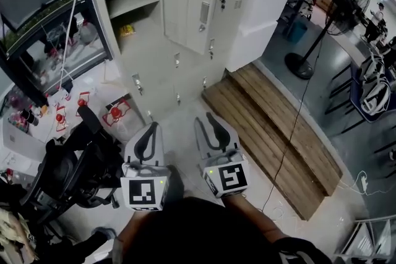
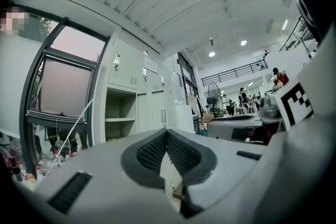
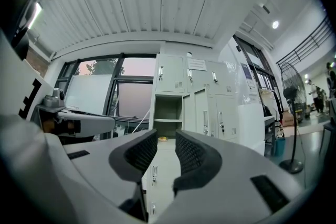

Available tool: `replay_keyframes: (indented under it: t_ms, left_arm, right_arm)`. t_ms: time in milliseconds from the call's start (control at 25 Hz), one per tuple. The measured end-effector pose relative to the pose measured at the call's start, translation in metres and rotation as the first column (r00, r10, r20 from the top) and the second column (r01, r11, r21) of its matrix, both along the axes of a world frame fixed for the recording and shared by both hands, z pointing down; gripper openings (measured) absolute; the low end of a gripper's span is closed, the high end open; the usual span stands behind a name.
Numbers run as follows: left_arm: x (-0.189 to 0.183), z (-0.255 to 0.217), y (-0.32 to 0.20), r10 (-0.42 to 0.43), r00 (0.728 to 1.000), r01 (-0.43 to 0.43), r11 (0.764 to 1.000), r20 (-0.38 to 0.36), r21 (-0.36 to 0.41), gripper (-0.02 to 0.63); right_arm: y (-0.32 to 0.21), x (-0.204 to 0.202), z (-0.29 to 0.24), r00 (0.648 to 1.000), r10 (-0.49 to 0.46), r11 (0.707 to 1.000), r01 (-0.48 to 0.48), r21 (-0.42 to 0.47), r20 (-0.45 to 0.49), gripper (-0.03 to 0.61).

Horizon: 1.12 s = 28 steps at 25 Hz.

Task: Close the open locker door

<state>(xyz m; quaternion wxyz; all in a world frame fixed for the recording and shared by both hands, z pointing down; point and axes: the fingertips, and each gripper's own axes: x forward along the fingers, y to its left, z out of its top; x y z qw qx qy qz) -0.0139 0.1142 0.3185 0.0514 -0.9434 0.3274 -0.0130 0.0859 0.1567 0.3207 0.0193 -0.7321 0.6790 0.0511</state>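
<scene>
The grey locker bank (image 1: 154,65) stands ahead of me, seen steeply from above. One upper door (image 1: 189,6) hangs open, swung out to the right of its compartment (image 1: 133,3), which has a shelf and a small yellow item (image 1: 127,29) inside. The right gripper view shows the same compartment (image 3: 168,120) and door (image 3: 203,115) straight beyond the jaws. Both grippers hang well short of the lockers, side by side. My left gripper (image 1: 151,127) is shut, its pads meeting at the tips (image 2: 167,132), with nothing in it. My right gripper (image 1: 205,119) is open and empty (image 3: 166,136).
A wooden platform (image 1: 272,133) lies on the floor to the right, with a white cabinet (image 1: 263,15) behind it. A standing fan (image 1: 346,3) and its cable are farther right. A black office chair (image 1: 68,164) and red clutter (image 1: 114,113) crowd the left.
</scene>
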Motion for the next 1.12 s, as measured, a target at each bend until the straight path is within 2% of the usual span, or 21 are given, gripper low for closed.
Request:
replay_keyframes:
  t_ms: [560, 1120]
  left_arm:
    - [0.064, -0.006, -0.094, 0.075, 0.997, -0.074, 0.997, -0.009, 0.016, 0.002]
    - [0.156, -0.018, -0.218, 0.251, 0.968, -0.25, 0.967, -0.007, 0.036, 0.002]
  right_arm:
    - [-0.087, 0.061, -0.006, 0.998, 0.064, 0.998, -0.064, 0.006, -0.003, 0.1]
    - [-0.203, 0.139, -0.013, 0.979, 0.205, 0.979, -0.205, 0.008, 0.005, 0.1]
